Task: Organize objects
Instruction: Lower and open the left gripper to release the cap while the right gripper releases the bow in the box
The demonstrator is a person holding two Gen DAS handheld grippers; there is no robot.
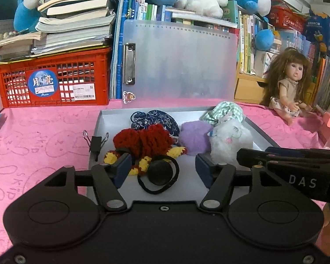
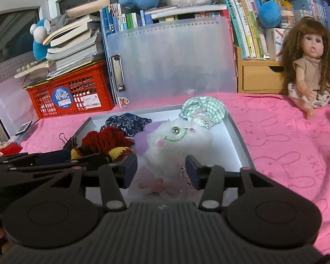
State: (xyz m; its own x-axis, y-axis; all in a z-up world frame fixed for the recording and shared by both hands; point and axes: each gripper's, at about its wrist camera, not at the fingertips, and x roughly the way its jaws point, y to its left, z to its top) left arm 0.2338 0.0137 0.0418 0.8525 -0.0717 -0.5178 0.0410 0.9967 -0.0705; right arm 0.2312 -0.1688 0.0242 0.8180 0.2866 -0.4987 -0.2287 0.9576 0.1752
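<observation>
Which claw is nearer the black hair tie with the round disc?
Left. The left claw is open with the black hair tie lying in the tray between its fingers. The right claw sits over a pink bow farther right.

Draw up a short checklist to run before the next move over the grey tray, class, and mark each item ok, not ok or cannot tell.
1. Left gripper free of load: ok; jaws stand apart, with the black hair tie lying loose below them.
2. Right gripper free of load: ok; jaws apart above the pink bow, not pressing it.
3. Soft items inside the grey tray: ok; red crochet piece, white plush and purple pompom are all in it.
4. Grippers clear of each other: cannot tell; they sit very close side by side.
5. Binder clip put away: not ok; it hangs on the tray's left edge.
</observation>
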